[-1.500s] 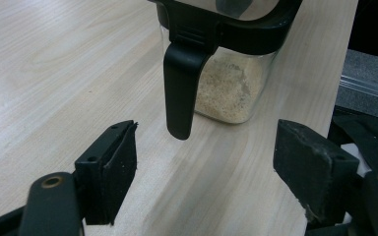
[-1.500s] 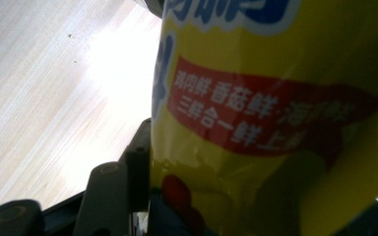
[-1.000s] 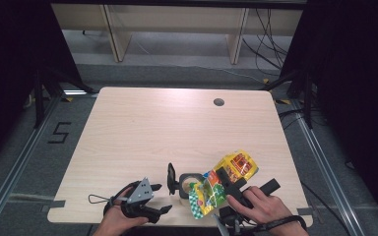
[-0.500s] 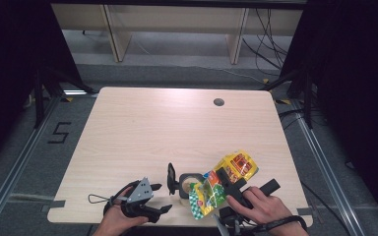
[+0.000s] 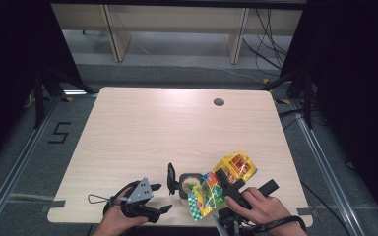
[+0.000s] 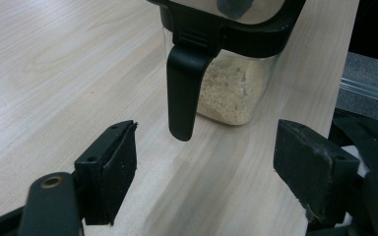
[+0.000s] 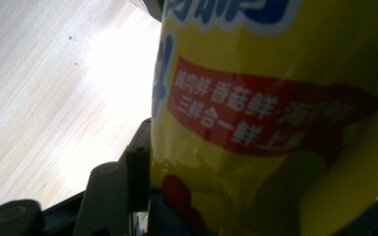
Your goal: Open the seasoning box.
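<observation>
the clear plastic jar's black hanging handle [image 6: 183, 88] sits dead ahead of the left hand-held gripper [image 6: 204, 162], jaws wide; the right hand-held gripper [image 5: 226, 184] pinches the yellow snack bag [image 7: 275, 123].

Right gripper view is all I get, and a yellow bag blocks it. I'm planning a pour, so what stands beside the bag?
Observer: A clear jar with a black lid, its flap open in the high view.
Operator: Anything inside it?
Observer: Pale granules at the bottom.
Operator: Are the left tongs holding it?
Observer: No. The left tongs are open, short of the jar's black handle.
Operator: And my bag?
Observer: The bag is tilted over the jar's mouth, held in the right tongs.
</observation>
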Tool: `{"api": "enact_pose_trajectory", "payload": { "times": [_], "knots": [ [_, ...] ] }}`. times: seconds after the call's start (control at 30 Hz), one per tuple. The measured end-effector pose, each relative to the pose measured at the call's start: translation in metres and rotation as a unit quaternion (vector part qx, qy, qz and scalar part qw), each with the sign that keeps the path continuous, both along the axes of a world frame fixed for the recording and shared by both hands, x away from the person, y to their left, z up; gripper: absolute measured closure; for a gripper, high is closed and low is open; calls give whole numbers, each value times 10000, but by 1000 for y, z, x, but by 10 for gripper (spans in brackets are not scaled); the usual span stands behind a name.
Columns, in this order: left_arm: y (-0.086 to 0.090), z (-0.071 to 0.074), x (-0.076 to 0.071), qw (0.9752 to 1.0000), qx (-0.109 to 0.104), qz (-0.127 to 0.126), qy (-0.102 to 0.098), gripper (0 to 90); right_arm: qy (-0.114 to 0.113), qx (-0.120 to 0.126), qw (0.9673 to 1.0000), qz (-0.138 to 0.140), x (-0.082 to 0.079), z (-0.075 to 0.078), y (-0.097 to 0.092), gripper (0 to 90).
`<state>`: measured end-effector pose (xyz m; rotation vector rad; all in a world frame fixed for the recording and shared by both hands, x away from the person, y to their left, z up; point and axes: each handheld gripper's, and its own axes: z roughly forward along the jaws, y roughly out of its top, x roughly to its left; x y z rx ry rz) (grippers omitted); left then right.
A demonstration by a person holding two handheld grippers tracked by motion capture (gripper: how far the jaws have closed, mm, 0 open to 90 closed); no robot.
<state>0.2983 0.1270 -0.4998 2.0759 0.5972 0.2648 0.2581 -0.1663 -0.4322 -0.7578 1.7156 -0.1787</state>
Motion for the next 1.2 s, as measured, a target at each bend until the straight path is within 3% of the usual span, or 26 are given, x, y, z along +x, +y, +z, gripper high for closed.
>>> {"api": "enact_pose_trajectory", "payload": {
  "times": [0.4, 0.43, 0.6, 0.73, 0.9, 0.93, 0.97, 1.07, 1.1, 1.13, 1.2],
  "knots": [
    [2, 1, 1, 10000, 55, 6, -54, 242, 25, 13, 10000, -27, 1, 1, -1, 486],
    [1, 0, 0, 10000, -21, 6, -56, 242, 12, 32, 10000, -23, 1, 0, -1, 486],
    [1, 1, 1, 10000, 42, -21, -67, 242, -164, -68, 9998, -39, -2, 0, 1, 487],
    [1, 1, 0, 10000, 61, 1, -42, 242, -33, -62, 10000, 32, -1, -6, 4, 496],
    [1, 1, 2, 9999, 33, -65, -86, 242, -103, -34, 9999, -2, -1, -1, 2, 498],
    [0, 0, 0, 10000, 2, -4, -21, 242, -96, -31, 9999, 15, -1, -1, 2, 498],
    [1, 1, 0, 9999, 96, -19, -47, 242, -75, -49, 10000, 19, -1, -2, 3, 499],
    [1, 0, 1, 10000, 81, -8, -44, 242, -49, -51, 10000, 37, -2, -3, 3, 499],
    [0, 0, 0, 10000, -44, 26, -2, 242, -44, -37, 10000, 45, -2, -3, 3, 498],
    [2, 1, 1, 9999, 107, -23, -70, 242, -58, -38, 10000, 34, -2, -3, 3, 499],
    [1, 1, 0, 10000, 32, -9, -39, 243, -68, -65, 10000, 8, -1, -2, 2, 499]
  ]
}}
